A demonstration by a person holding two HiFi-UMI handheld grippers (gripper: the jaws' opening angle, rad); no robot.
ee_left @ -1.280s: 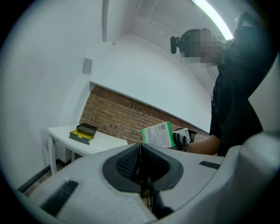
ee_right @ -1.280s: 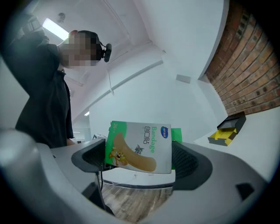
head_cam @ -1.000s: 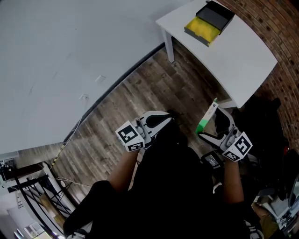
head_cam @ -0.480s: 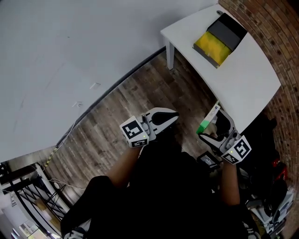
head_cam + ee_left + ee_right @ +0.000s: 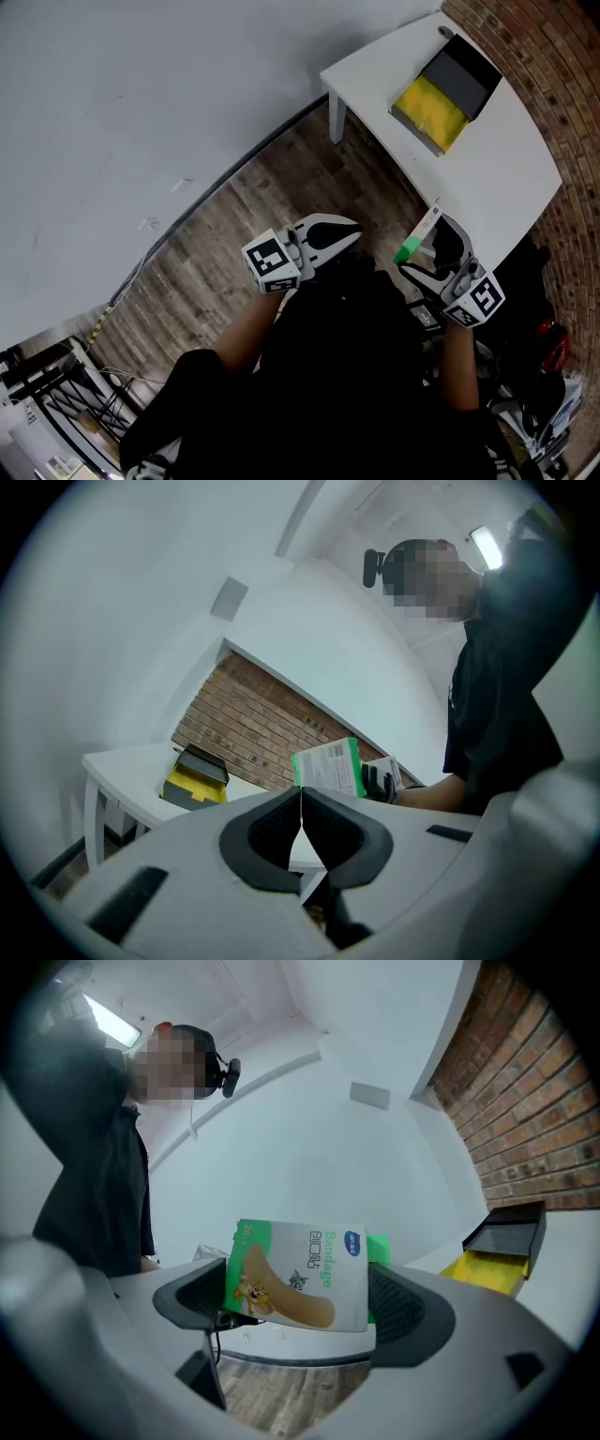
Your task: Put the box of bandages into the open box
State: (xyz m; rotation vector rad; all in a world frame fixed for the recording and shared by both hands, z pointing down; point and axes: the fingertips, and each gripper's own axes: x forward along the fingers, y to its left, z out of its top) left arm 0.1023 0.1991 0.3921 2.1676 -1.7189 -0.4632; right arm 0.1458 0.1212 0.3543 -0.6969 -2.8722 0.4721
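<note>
1. Only the right gripper view shows the print on the bandage box [image 5: 298, 1277]; the head view shows the open box [image 5: 433, 111] on the table [image 5: 497, 178], well apart.
2. The right gripper [image 5: 423, 247] clamps the bandage box; the left gripper [image 5: 351, 231] has its jaws touching, empty.

My left gripper [image 5: 300, 817] has its jaws pressed together. Past them shows the bandage box [image 5: 327, 765] (green and white), and farther left the open box [image 5: 195, 778] sits on the white table [image 5: 117, 766].

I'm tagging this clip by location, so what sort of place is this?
Probably a sparse indoor workroom or lab rather than a home. It has a wood-plank floor, a bare white wall next to a brick wall, and one small white table holding only the open box.
</note>
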